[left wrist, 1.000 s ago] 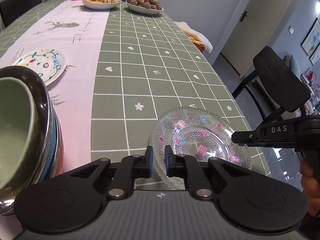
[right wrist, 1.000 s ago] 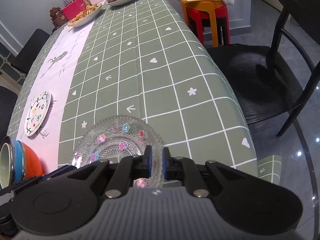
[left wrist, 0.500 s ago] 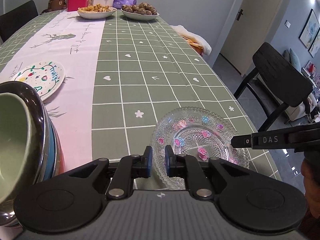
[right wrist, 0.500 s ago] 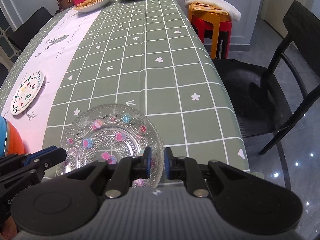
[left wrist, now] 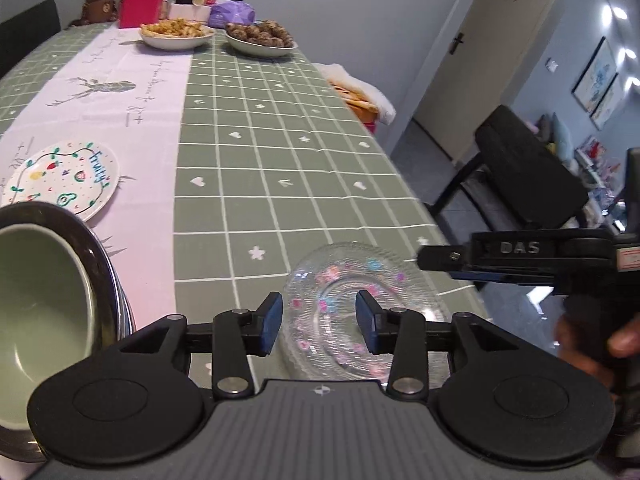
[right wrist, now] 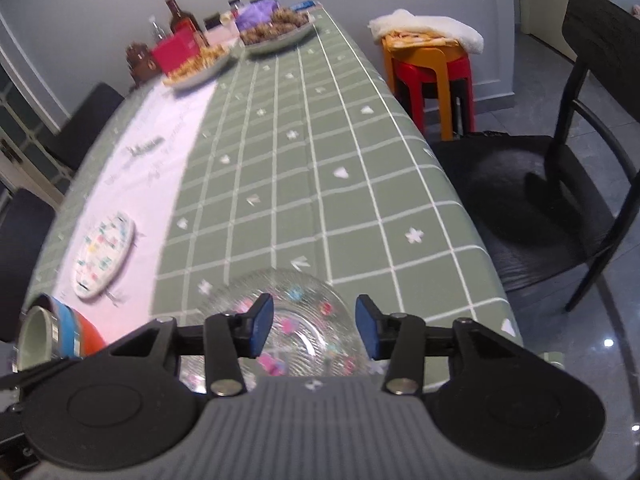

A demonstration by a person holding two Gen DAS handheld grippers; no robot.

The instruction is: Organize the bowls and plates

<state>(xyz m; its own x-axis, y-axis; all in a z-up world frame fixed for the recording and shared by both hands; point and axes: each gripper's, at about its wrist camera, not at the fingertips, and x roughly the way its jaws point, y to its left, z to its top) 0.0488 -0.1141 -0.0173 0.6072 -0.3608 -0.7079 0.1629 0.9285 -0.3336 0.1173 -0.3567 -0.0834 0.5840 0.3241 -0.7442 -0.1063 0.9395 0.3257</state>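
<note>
1 clear glass plate (left wrist: 362,308) with pink and blue flower dots lies flat on the surface (left wrist: 280,152); left hand-held gripper (left wrist: 319,325) and right hand-held gripper (right wrist: 310,328) tilt down over it, jaws opening, gripping nothing

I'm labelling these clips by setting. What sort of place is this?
Most likely a home dining room: a long table under a green checked tablecloth, bowls of snacks at its far end, black dining chairs alongside, and framed pictures on the wall.

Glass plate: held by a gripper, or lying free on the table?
Free. The glass plate lies flat on the table; both grippers' jaws are opening, pads clear of it.
</note>
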